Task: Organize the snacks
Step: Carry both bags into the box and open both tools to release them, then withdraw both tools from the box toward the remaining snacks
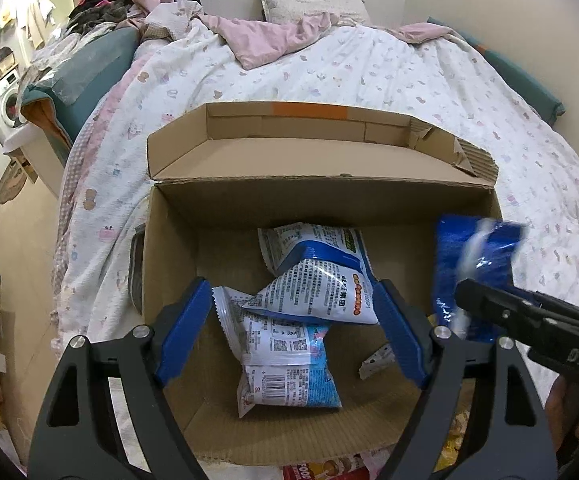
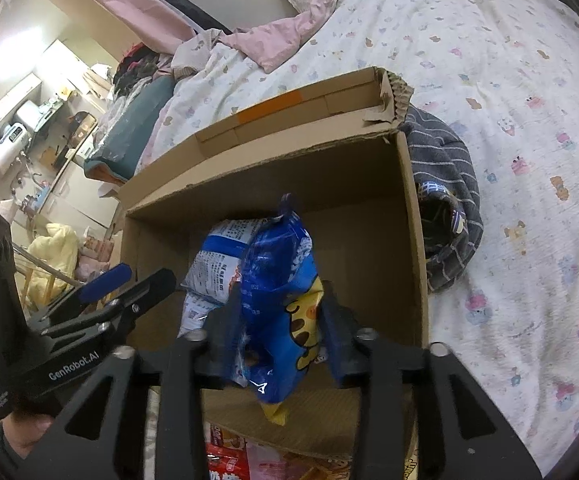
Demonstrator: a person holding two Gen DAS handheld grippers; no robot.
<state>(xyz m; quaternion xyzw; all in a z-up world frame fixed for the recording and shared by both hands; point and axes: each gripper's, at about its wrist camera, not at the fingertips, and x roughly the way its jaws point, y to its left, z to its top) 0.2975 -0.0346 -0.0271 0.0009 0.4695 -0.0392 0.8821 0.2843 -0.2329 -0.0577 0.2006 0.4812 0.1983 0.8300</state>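
An open cardboard box sits on the bed and shows in the right wrist view too. Inside lie several white-and-blue snack packets, seen in the right wrist view as well. My left gripper is open and empty above the box's near side. My right gripper is shut on a dark blue snack bag and holds it upright over the box's right side. That bag and the right gripper show blurred at the right of the left wrist view.
The bed has a white patterned quilt. A grey striped cloth lies against the box's right wall. More snack packs lie in front of the box. Furniture and clutter stand on the left.
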